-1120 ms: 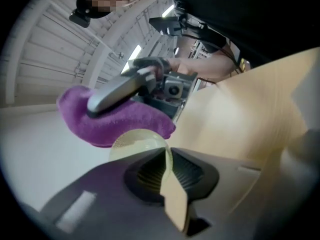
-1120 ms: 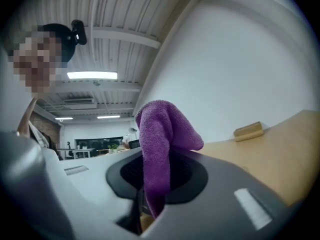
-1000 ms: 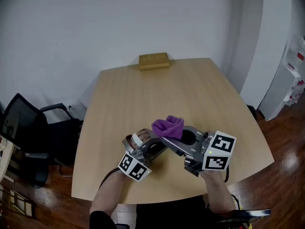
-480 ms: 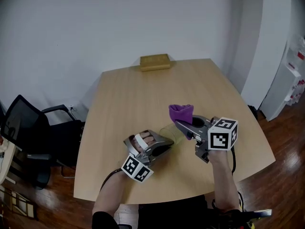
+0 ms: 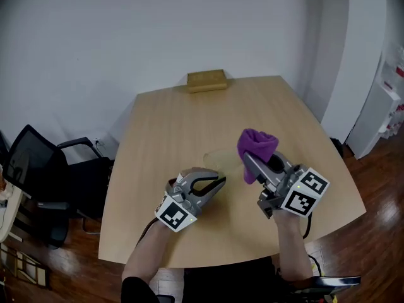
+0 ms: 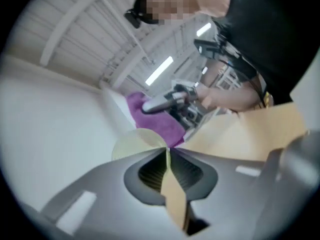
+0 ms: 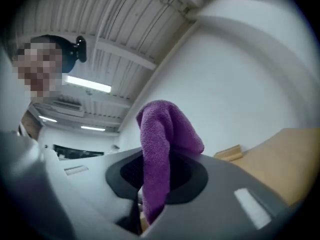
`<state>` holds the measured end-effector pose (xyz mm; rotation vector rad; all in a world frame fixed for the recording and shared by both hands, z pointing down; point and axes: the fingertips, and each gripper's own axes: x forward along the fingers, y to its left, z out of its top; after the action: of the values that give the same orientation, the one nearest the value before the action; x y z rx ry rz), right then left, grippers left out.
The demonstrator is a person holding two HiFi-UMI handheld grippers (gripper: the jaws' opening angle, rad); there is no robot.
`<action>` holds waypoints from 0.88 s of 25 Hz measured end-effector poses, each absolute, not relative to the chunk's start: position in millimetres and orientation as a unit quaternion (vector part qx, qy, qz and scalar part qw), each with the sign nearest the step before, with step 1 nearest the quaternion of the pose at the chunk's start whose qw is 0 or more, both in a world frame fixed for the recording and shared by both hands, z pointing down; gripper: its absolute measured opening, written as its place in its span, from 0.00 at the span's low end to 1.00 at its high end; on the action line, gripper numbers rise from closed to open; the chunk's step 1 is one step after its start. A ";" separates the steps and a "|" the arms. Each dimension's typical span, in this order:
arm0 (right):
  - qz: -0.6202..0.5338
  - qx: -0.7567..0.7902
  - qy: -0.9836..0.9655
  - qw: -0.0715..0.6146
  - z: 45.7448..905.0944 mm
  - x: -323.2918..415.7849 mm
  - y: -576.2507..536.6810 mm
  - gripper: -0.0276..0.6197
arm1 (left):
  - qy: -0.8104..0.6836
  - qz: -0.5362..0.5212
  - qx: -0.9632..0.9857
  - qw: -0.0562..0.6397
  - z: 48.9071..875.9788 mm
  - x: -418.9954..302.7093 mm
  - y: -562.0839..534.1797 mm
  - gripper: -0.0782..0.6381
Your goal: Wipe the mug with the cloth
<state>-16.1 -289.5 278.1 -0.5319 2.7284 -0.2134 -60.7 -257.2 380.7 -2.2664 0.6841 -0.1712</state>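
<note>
While clamping a purple cloth in the right gripper, pinches a pale yellow mug between the nearly closed jaws of the left gripper, at 9 o'clock of the cloth and apart from it. Works over a light wooden table bearing a small wooden block at its 12 o'clock edge. Faces a white wall, with a black office chair at 9 o'clock and reddish wood floor at 3. Shows the mug round and blurred; cannot tell which part sits in the grip. Shows the cloth bunched, fuzzy, rising past the jaw tips.
</note>
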 end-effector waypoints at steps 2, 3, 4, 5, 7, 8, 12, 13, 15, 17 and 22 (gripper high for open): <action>-0.081 -0.243 0.947 0.194 277.6 8.6 -311.5 0.13 | 0.269 -0.039 -0.898 0.346 367.7 -65.1 -256.1 0.17; -0.079 -0.251 0.945 0.193 277.6 10.5 -315.0 0.13 | 0.267 -0.031 -0.902 0.337 364.6 -64.9 -255.5 0.17; -0.075 -0.251 0.947 0.185 278.1 6.0 -315.4 0.13 | 0.263 -0.026 -0.906 0.331 363.4 -62.9 -254.7 0.17; -0.069 -0.247 0.951 0.171 279.7 -3.2 -313.8 0.13 | 0.259 -0.024 -0.909 0.327 363.1 -59.5 -253.7 0.17; -0.052 -0.236 0.960 0.142 285.5 -27.9 -304.4 0.13 | 0.251 -0.015 -0.917 0.309 363.2 -52.0 -251.6 0.17; -0.038 -0.228 0.964 0.130 288.2 -40.9 -296.1 0.13 | 0.252 -0.010 -0.922 0.293 364.2 -49.9 -251.4 0.17; 0.010 -0.145 0.985 0.096 292.3 -86.3 -251.6 0.13 | 0.264 0.010 -0.937 0.227 369.2 -53.7 -255.9 0.18; 0.010 -0.118 0.988 0.097 291.6 -90.8 -243.2 0.13 | 0.267 0.032 -0.942 0.201 366.5 -56.6 -257.4 0.18; 0.001 -0.099 0.987 0.124 285.1 -80.7 -238.6 0.13 | 0.261 0.100 -0.949 0.142 351.5 -60.6 -258.3 0.17; -0.002 -0.152 0.973 0.175 271.8 -45.5 -255.4 0.13 | 0.251 0.168 -0.949 0.089 332.2 -63.9 -258.0 0.17; 0.001 -0.282 0.933 0.222 256.8 14.4 -297.9 0.13 | 0.232 0.236 -0.943 0.025 316.0 -75.8 -257.7 0.17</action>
<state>14.4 -297.9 256.8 -0.7798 2.5786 0.0040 -75.8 -257.7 316.0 -2.9168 0.7177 0.7300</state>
